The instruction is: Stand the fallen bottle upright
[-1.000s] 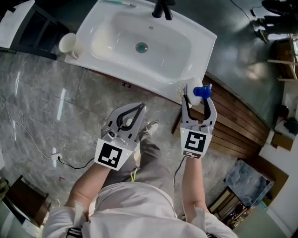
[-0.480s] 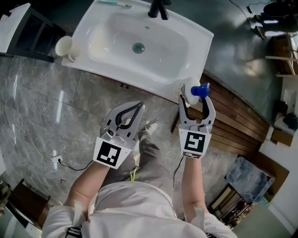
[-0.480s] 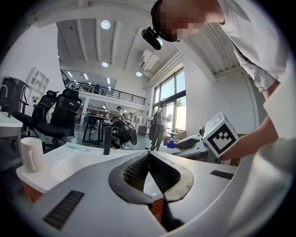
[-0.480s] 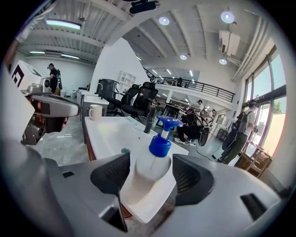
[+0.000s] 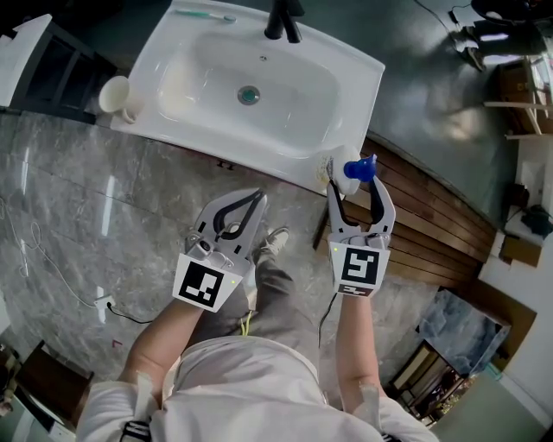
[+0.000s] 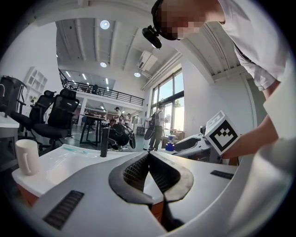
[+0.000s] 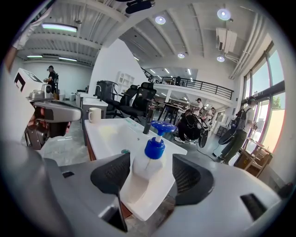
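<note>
A white pump bottle (image 5: 335,169) with a blue pump head stands upright on the near right corner of the white sink (image 5: 363,78). My right gripper (image 5: 354,179) is open, with one jaw on each side of the bottle (image 7: 148,162). In the right gripper view (image 7: 150,176) a gap shows between each pad and the bottle. My left gripper (image 5: 258,198) hangs below the sink's front edge, over the floor. It is shut with nothing between its jaws (image 6: 149,155).
A black faucet (image 5: 281,22) rises at the back of the sink, with a toothbrush (image 5: 203,15) beside it. A white mug (image 5: 115,93) stands at the sink's left corner. Wooden decking (image 5: 432,224) lies to the right, and a cable with a socket (image 5: 104,293) lies on the marble floor.
The head view has drifted, so the sink and bottle sit a little further left. The right gripper has stayed open around the bottle and the left gripper has stayed shut.
</note>
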`<act>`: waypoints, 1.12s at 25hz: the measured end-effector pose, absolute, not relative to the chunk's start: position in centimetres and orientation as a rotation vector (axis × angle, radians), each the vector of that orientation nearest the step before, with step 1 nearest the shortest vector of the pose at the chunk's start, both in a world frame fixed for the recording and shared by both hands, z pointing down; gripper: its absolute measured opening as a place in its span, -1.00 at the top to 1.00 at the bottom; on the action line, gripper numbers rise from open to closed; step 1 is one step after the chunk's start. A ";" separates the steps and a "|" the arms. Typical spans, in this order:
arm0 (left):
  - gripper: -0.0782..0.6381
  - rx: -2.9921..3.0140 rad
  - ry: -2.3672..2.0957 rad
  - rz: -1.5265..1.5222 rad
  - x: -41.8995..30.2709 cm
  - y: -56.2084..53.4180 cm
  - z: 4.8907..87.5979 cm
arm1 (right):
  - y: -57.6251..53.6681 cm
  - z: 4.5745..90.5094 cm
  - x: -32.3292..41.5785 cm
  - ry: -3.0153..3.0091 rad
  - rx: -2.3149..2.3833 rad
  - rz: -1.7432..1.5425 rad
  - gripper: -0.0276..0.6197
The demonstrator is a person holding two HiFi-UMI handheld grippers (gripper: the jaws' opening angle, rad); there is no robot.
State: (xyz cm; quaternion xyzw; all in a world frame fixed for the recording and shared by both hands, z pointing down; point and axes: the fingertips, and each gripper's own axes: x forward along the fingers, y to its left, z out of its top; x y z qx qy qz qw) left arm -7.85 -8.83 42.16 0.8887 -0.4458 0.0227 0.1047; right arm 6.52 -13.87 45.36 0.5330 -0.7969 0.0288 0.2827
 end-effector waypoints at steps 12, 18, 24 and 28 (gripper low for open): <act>0.73 2.814 -1.293 0.175 -6.4 -8.2 39.4 | -11.8 42.7 9.2 -2.108 1.462 0.049 0.05; 0.73 2.704 -1.333 0.004 -5.3 -7.1 37.3 | -9.9 42.7 12.0 -2.127 1.526 0.207 0.43; 0.73 2.770 -1.319 0.027 -4.0 -5.9 35.8 | -8.1 42.2 16.1 -2.130 1.667 0.373 0.55; 0.73 2.801 -1.339 0.014 -3.4 -5.8 34.1 | -7.3 40.9 18.6 -2.121 1.735 0.378 0.65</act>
